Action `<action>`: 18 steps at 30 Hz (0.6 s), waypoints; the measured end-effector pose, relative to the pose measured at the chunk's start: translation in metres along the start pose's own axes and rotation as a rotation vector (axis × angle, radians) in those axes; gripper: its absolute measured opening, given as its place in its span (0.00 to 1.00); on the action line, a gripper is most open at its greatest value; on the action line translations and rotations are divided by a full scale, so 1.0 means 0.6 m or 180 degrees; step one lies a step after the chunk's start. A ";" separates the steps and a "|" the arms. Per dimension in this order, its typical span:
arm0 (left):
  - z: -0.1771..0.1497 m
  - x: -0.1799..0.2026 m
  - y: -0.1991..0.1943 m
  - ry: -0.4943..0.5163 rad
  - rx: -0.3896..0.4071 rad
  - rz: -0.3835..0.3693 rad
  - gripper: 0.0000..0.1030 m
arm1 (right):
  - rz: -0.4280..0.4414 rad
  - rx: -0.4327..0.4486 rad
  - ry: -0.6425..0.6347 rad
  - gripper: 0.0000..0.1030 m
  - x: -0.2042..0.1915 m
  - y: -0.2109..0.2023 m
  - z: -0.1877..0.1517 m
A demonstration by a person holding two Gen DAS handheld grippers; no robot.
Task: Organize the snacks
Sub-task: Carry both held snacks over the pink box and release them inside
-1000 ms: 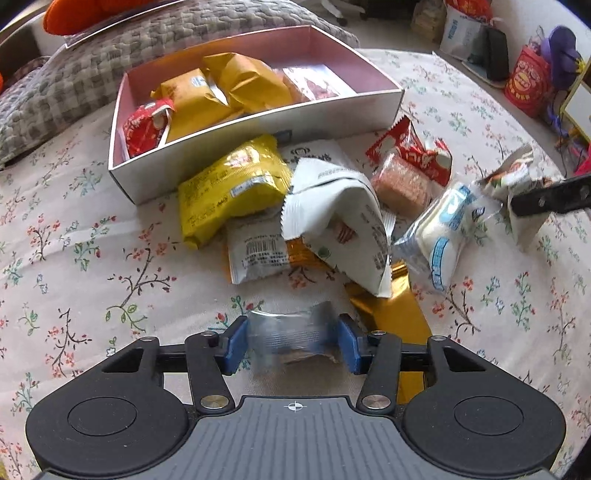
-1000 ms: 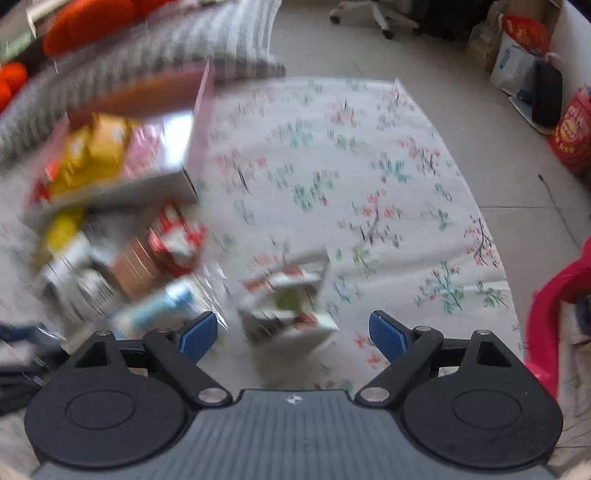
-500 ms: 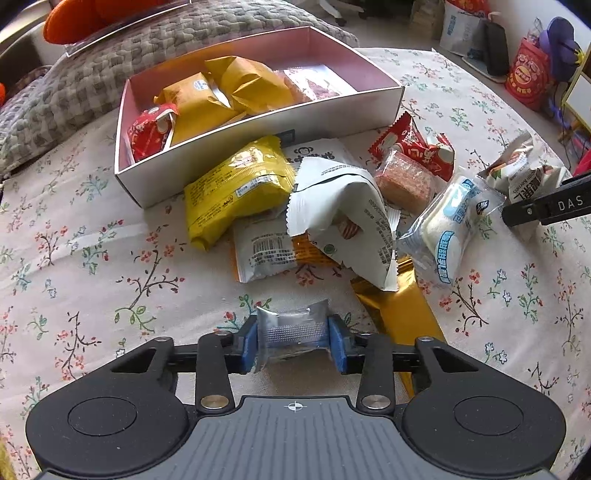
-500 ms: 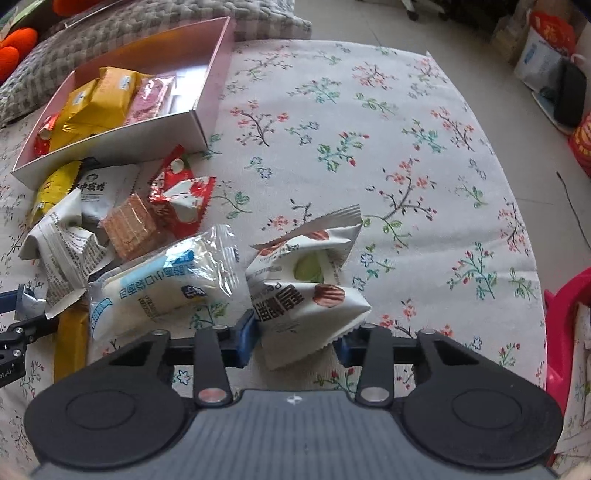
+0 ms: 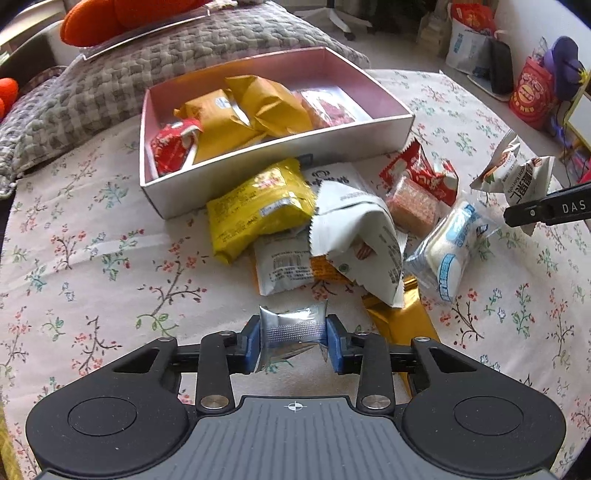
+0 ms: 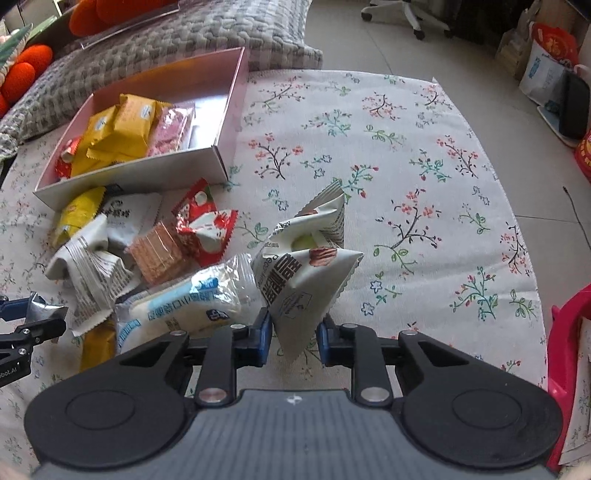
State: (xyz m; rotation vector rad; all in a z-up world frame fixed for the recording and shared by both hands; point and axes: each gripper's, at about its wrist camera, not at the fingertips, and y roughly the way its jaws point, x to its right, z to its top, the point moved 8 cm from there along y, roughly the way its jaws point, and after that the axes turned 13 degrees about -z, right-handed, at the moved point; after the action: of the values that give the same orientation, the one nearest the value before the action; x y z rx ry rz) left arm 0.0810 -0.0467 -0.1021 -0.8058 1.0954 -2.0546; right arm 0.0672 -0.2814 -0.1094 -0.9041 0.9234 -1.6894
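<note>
A pink-lined white box (image 5: 280, 158) holds yellow and red snack packets on the flowered cloth. In front of it lies a pile: a yellow packet (image 5: 258, 206), a white packet (image 5: 354, 229), a wafer (image 5: 413, 206), a red packet (image 5: 421, 173), a white-and-blue packet (image 5: 450, 247) and a gold wrapper (image 5: 399, 321). My left gripper (image 5: 293, 334) is closing, its blue pads pressing a small silver packet (image 5: 291, 326) near the pile's front. My right gripper (image 6: 294, 338) is closing too, pads squeezing the lower corner of a white nut-snack packet (image 6: 306, 266) right of the pile.
A grey quilted cushion (image 5: 92, 85) and orange plush toys (image 5: 110, 18) lie behind the box. Bare flowered cloth (image 6: 406, 166) stretches to the right up to its edge, with tiled floor, bags (image 5: 532, 92) and a chair base (image 6: 402, 14) beyond. A pink object (image 6: 569, 350) stands at the far right.
Both grippers' jaws have narrowed onto their packets. The right gripper went from wide open around the nut-snack packet to pinching it; the left pinched the silver packet tighter.
</note>
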 end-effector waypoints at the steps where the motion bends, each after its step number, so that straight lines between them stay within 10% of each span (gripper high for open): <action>1: 0.003 -0.001 -0.006 0.0000 0.0027 0.0004 0.32 | 0.0011 0.0018 0.0008 0.22 0.000 -0.002 0.002; 18: 0.096 -0.059 -0.048 -0.0231 0.0341 0.0067 0.32 | 0.0367 0.0314 -0.0085 0.22 -0.070 -0.052 0.079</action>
State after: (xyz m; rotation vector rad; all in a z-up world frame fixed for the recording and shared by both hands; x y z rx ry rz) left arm 0.1385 -0.0330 -0.0581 -0.8052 0.9419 -2.0316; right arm 0.1073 -0.2415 -0.0671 -0.7911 0.8505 -1.6061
